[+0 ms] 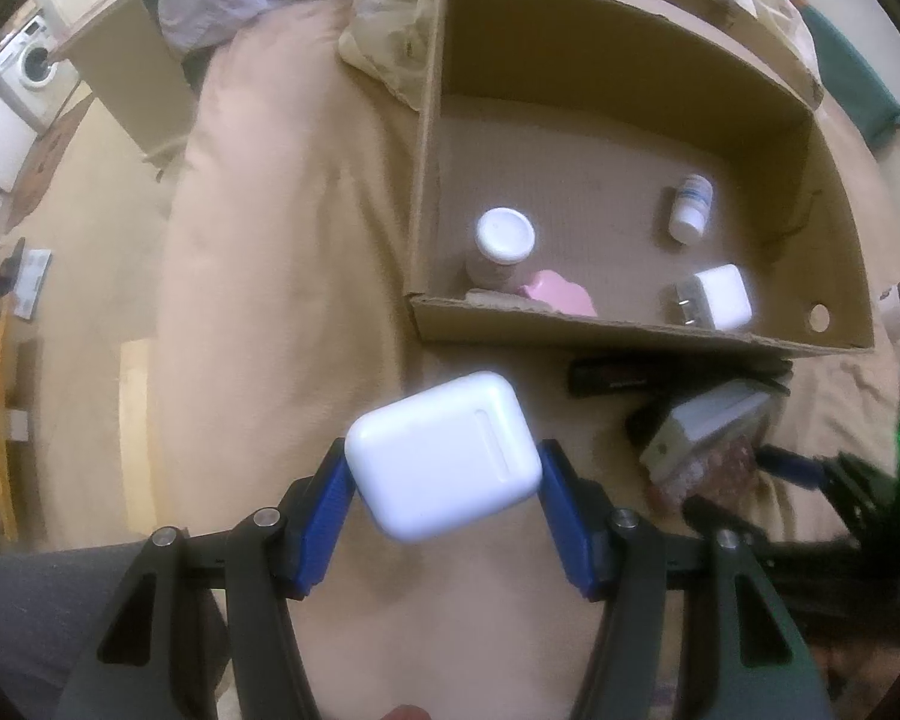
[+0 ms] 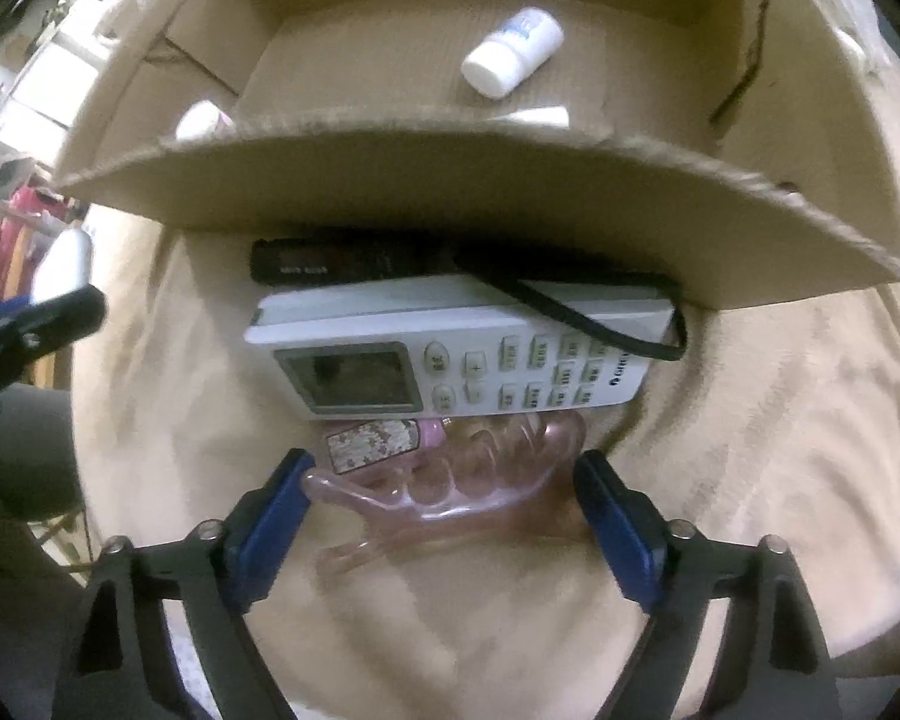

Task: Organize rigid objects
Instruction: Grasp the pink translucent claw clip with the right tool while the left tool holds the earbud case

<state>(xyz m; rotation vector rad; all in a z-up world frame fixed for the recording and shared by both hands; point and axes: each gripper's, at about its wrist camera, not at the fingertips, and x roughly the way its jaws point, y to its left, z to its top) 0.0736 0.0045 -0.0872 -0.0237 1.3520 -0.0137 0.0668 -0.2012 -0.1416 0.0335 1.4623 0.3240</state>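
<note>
One white case [image 1: 444, 456] we hold pinched in the left gripper [image 1: 444, 480]. Ahead, the cardboard box [image 1: 630, 333] holds two bottles, one charger. Right gripper [image 2: 444, 498] spread around one pink hair claw [image 2: 450, 480].

White, glossy and plain: earbud case [image 1: 444, 456], between blue pads [image 1: 330, 516] on black arms of left gripper [image 1: 444, 480]. Brown, unprinted: cardboard box [image 1: 630, 333]. Inside, white-capped jar [image 1: 504, 234] with a darker, pinkish body; small white bottle [image 1: 690, 207] bearing a blue label; white charger [image 1: 720, 297] with a grey plug face; something pale pink [image 1: 561, 294]. Beige all over: bedcover [image 1: 282, 240]. White with grey screen and pale buttons: remote [image 2: 450, 354]. Black: slim stick [image 2: 342, 264] and cord [image 2: 600, 318] across the remote. Clear pink: hair claw [image 2: 450, 480], between blue pads of right gripper [image 2: 444, 492]. Speckled pink-and-white pattern: small clip [image 2: 372, 447].
</note>
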